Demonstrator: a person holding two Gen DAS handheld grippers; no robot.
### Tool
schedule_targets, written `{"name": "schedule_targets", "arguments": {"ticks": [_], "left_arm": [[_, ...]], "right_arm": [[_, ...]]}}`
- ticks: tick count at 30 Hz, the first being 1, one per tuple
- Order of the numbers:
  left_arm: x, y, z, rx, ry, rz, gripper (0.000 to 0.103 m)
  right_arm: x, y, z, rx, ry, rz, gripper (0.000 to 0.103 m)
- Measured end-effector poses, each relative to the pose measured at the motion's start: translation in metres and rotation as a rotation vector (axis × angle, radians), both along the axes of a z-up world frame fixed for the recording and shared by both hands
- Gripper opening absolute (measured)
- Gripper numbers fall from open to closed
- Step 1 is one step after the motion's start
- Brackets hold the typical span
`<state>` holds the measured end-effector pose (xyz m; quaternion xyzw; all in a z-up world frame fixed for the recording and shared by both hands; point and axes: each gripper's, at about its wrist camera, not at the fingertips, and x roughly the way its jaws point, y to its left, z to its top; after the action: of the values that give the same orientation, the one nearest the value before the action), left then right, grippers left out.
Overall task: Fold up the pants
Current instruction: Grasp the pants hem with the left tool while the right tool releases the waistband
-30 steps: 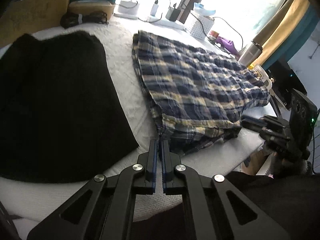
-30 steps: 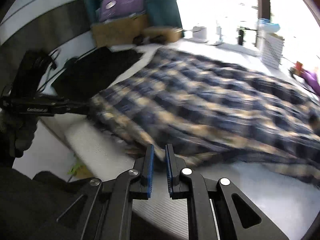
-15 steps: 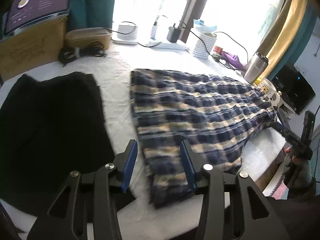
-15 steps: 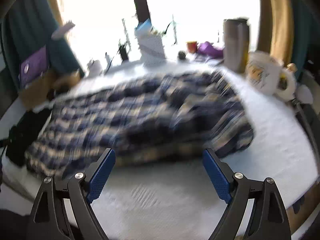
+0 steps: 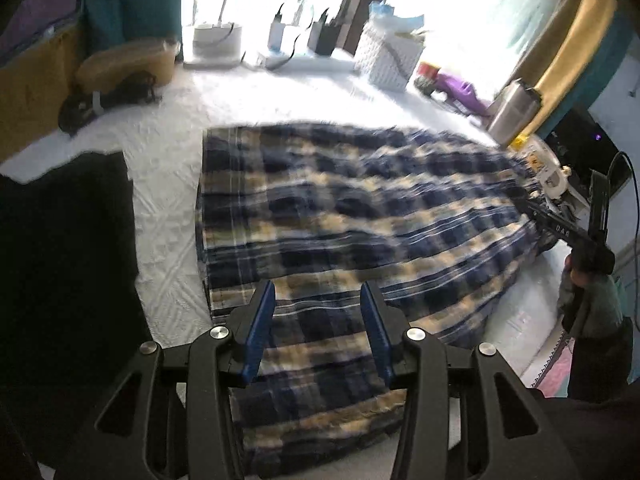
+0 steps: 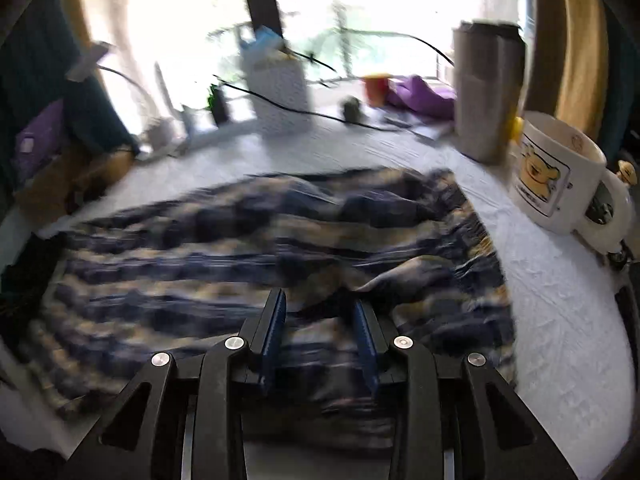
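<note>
Plaid pants [image 5: 352, 216] flat on the bed, beneath both spread, empty tools, left tool [image 5: 318, 328] and right tool [image 6: 320, 332]

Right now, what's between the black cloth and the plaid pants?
Only a bare strip of white bedcover separates the black cloth from the plaid pants; left wrist view.

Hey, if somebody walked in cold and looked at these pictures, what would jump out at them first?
The plaid pants spread across the middle of the white bed, with the open left gripper and right gripper poised over their near edge. Next, the bear mug at the right and dark cloth at the left.
</note>
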<state>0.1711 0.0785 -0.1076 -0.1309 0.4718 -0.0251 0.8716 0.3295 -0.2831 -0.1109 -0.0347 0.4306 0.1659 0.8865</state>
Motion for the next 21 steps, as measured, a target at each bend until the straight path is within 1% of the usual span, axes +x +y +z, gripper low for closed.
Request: {"name": "schedule_targets", "arguments": {"ticks": [1,3,8,10,12,13,16,17,21], "left_arm": [[0.003,0.002,-0.007,0.007,0.032,0.010,0.044],[0.007,0.005,-0.018,0.027,0.083,0.028,0.044],[0.009,0.008,-0.020,0.033,0.090,0.013,0.044],[0.010,0.008,-0.016,0.038,0.074,0.010,0.044],[0.010,0.006,-0.007,0.029,0.033,-0.007,0.044],[0.011,0.004,-0.002,0.021,0.010,-0.021,0.044],[0.014,-0.011,0.006,-0.002,-0.042,-0.079,0.044],[0.016,-0.018,0.006,-0.010,-0.051,-0.105,0.044],[0.026,-0.049,-0.002,-0.033,-0.044,-0.182,0.044]], "right_arm": [[0.005,-0.002,-0.003,-0.010,0.010,-0.009,0.033],[0.011,-0.009,-0.004,0.007,0.020,-0.025,0.033],[0.015,-0.009,-0.002,-0.008,0.004,-0.048,0.033],[0.011,-0.010,0.002,-0.007,0.000,-0.053,0.033],[0.003,-0.016,0.010,0.002,-0.015,-0.061,0.034],[-0.002,-0.020,0.014,0.007,-0.023,-0.071,0.037],[-0.016,-0.033,0.023,0.011,-0.031,-0.097,0.041],[-0.020,-0.037,0.024,0.007,-0.030,-0.109,0.045],[-0.036,-0.044,0.024,0.000,-0.029,-0.136,0.047]]}}
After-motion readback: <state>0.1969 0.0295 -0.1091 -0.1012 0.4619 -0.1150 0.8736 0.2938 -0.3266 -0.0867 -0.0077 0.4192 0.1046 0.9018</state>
